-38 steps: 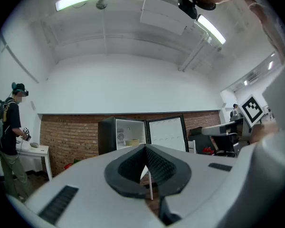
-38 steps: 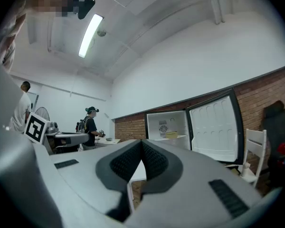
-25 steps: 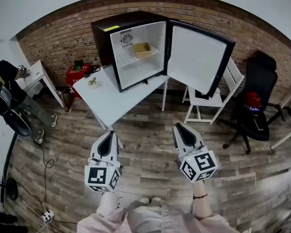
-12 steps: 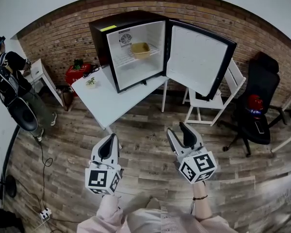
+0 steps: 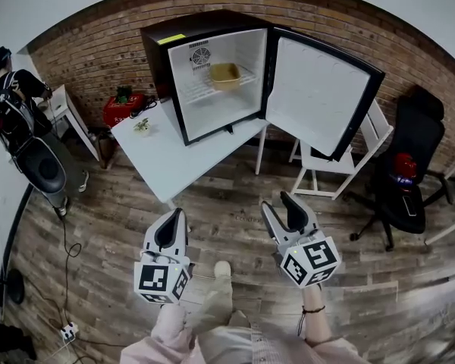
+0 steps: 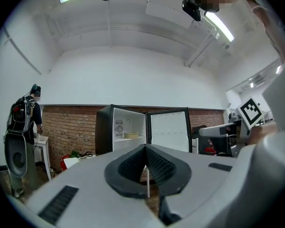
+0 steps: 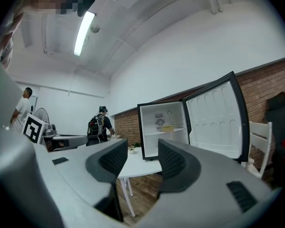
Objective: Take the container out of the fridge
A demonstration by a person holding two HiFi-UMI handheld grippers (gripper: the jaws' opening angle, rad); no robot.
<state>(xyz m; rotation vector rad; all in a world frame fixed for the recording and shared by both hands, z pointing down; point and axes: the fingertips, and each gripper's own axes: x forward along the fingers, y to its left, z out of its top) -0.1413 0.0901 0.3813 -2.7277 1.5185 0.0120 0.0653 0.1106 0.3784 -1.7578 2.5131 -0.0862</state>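
Smooth fridge (image 5: 212,108); rough brick wall (image 5: 349,29); wood-plank floor (image 5: 235,203).

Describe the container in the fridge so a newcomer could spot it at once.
Find the black mini fridge standing open on the white table against the brick wall. Inside, on its wire shelf, sits a shallow yellowish container, the only item in the white interior.

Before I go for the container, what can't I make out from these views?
- The container, its contents and any lid: too small in the head view, too far away in both gripper views.
- The fridge, its bottom: in the left gripper view, hidden behind the shut left gripper.
- The small item on the table: too small to identify.
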